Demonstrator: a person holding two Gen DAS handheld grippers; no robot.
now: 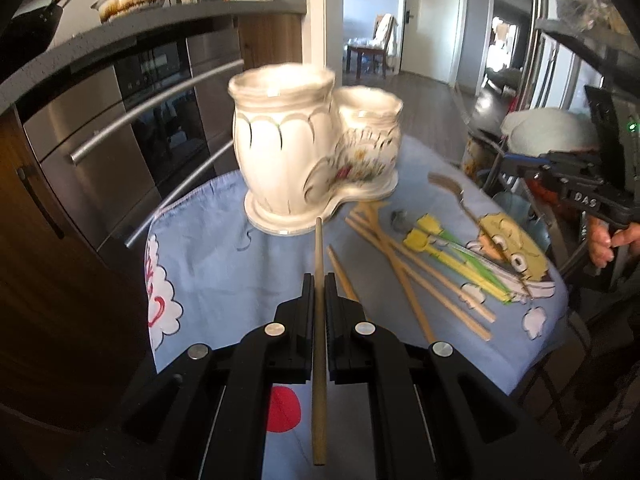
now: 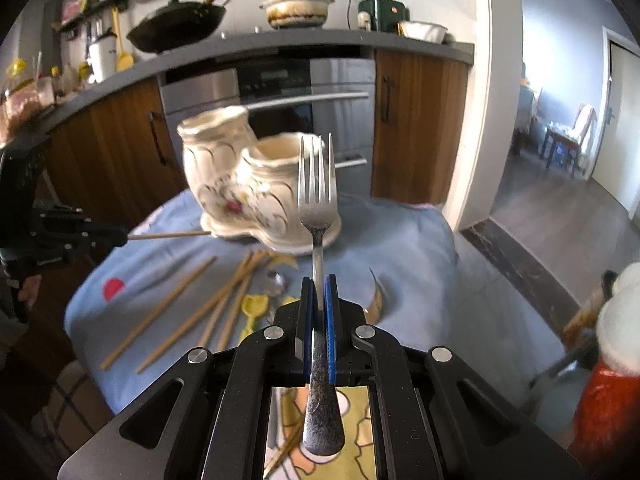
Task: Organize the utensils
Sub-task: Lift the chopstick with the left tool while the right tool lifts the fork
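Wooden and thin, the chopstick (image 1: 319, 320) I am pinching in the left gripper (image 1: 319, 280) is lying straight along the fingers, its tip pointing forward at the base of the ceramic holder (image 1: 312, 152). Both fingers are pressing against its shaft, with the butt end trailing back under the camera. The holder is sitting ahead on the blue cloth (image 1: 216, 256), its two cups open upward, so the stick's long axis is running roughly level while the mouths are facing up; I am judging that the tip will need raising above the rim and tilting down.

In the right gripper (image 2: 319, 280) I am holding a metal fork (image 2: 317, 208), pads closed on its neck, tines pointing forward and up, handle running back between the fingers. The shorter cup is lying just beyond the tines. Neither gripper looks clearly nearer the holder. Loose chopsticks (image 1: 404, 268) and yellow utensils (image 1: 432, 244) are waiting on the cloth.
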